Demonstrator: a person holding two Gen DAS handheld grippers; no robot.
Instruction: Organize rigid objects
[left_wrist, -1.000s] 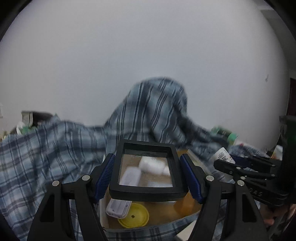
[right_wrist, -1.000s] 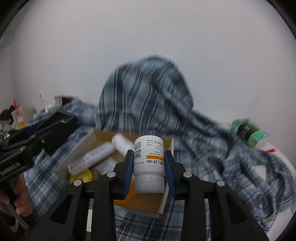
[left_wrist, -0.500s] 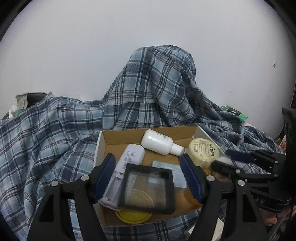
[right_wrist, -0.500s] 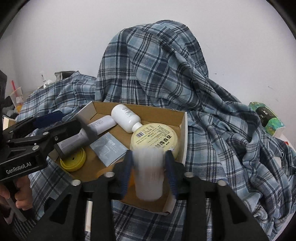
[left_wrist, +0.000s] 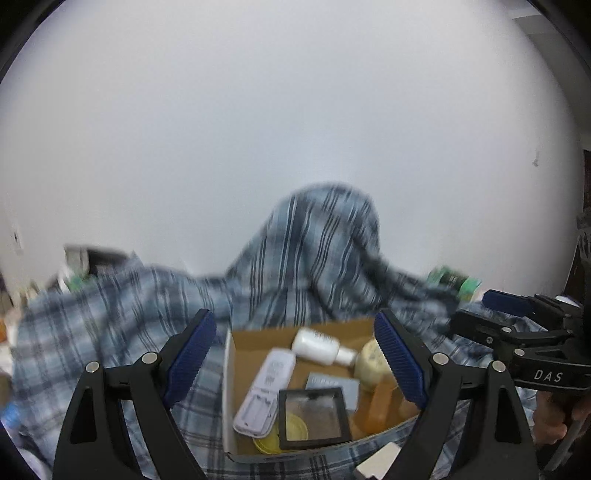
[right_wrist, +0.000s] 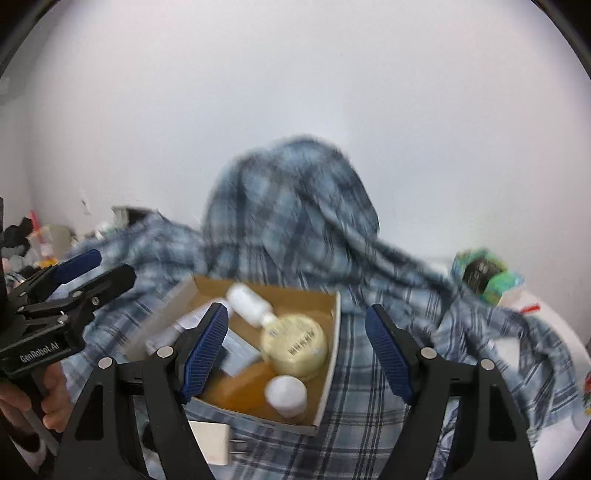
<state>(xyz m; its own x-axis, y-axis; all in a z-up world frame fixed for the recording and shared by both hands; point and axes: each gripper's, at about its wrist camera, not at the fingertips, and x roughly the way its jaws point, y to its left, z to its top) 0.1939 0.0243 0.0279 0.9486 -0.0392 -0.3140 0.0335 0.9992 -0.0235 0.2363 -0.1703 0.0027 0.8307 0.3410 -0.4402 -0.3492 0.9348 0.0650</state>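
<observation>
Both loads have left our jaws since a second ago — the black framed case (left_wrist: 313, 416) now lies near in the cardboard box (left_wrist: 229, 369), the white pill bottle (right_wrist: 286, 395) at its near right corner. We judge both light, stiff and smooth: best taken across the frame's edges or the bottle's body. Our left gripper (left_wrist: 295, 354) and right gripper (right_wrist: 295, 347) hover just above the box, tilted slightly down, jaws opening with nothing between them.
</observation>
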